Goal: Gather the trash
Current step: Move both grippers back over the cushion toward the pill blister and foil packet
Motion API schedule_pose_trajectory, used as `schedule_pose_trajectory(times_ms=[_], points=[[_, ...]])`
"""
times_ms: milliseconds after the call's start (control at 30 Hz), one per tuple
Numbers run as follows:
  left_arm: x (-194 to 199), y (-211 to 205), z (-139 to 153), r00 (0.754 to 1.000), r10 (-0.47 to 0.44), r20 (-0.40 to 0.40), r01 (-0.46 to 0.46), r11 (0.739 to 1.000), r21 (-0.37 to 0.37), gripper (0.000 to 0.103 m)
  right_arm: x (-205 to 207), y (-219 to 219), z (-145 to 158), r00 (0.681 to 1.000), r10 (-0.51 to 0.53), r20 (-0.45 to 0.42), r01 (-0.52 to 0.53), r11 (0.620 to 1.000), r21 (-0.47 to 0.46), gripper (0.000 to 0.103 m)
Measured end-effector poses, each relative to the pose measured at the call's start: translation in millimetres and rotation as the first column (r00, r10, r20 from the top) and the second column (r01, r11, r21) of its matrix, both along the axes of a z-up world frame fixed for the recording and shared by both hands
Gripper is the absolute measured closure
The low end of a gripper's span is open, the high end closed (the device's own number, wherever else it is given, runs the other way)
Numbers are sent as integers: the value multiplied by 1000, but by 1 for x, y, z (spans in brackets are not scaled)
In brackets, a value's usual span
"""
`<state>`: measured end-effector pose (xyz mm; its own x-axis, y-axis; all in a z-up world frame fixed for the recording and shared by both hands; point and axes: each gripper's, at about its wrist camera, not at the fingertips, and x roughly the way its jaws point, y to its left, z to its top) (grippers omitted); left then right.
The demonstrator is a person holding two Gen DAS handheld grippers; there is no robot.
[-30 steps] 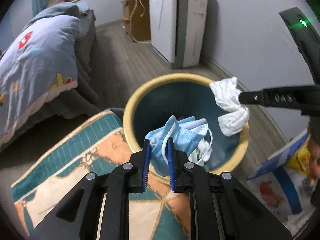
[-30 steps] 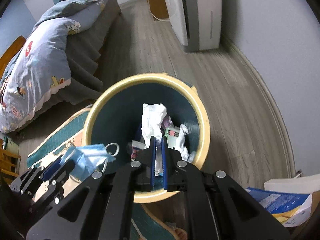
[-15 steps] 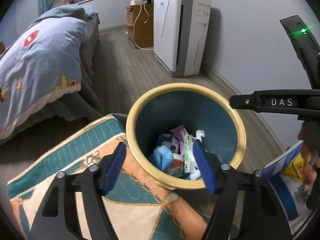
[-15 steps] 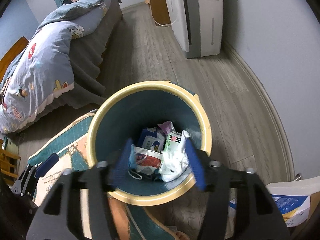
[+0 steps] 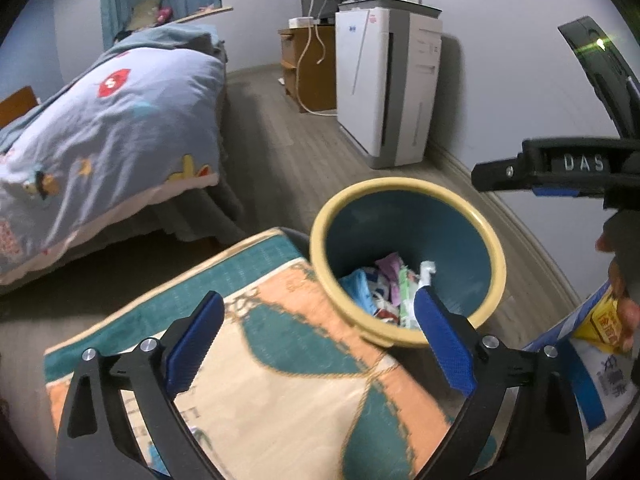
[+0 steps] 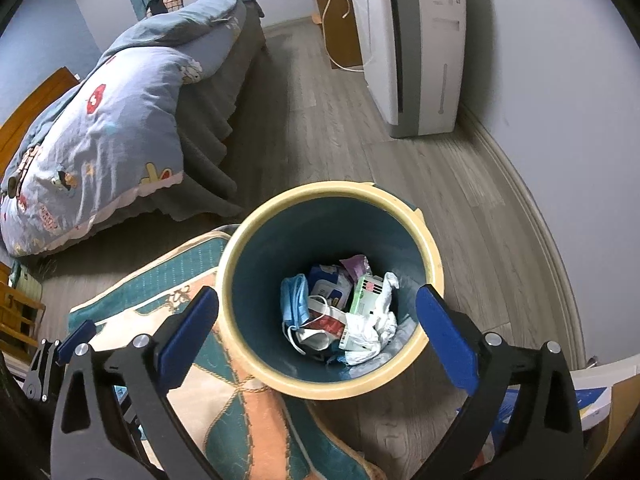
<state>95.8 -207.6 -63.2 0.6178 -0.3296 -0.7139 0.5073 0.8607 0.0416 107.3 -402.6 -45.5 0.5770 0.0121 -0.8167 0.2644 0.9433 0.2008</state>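
1. Bedding first: a bed (image 6: 100,128) under a blue cartoon-print duvet (image 5: 104,128) fills the left of both views, its grey skirt hanging to the wood floor (image 6: 320,128).
2. A teal, orange and cream rug (image 5: 280,368) lies on the floor below the bed, its edge reaching the bin's left side.
3. The left gripper (image 5: 318,344) hovers above the rug with its jaws spread wide and nothing between the blue pads (image 5: 194,344); its right pad overlaps the bin's near rim in the left wrist view.
4. The trash bin (image 6: 434,264), a round bucket with a cream rim and dark teal inside, stands on the floor at the middle of both views.
5. Trash lies at the bottom of the bin: a blue face mask (image 6: 294,304) on the left, printed wrappers (image 6: 332,286) in the middle, a crumpled white tissue (image 6: 372,330) on the right.
6. The right gripper (image 6: 318,344) hangs directly over the bin, jaws wide apart and holding nothing, one pad on either side of the rim.
7. A white air purifier (image 5: 384,88) stands against the grey wall behind the bin, next to a wooden cabinet (image 5: 308,68).
8. A blue and white carton (image 5: 592,360) sits at the far right of the left wrist view.
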Motion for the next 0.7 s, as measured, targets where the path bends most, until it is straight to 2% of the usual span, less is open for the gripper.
schedule_pose_trajectory(times_ms=[400,700], points=[[-19,68,12,995,89,36,-91,995,36,8,5,57,8,997,83,2,-83,996,-23,6],[-21,127,5,976,212,49,-216,972,97,8,14,109,6,989,147,0,-147,989,-13,6]])
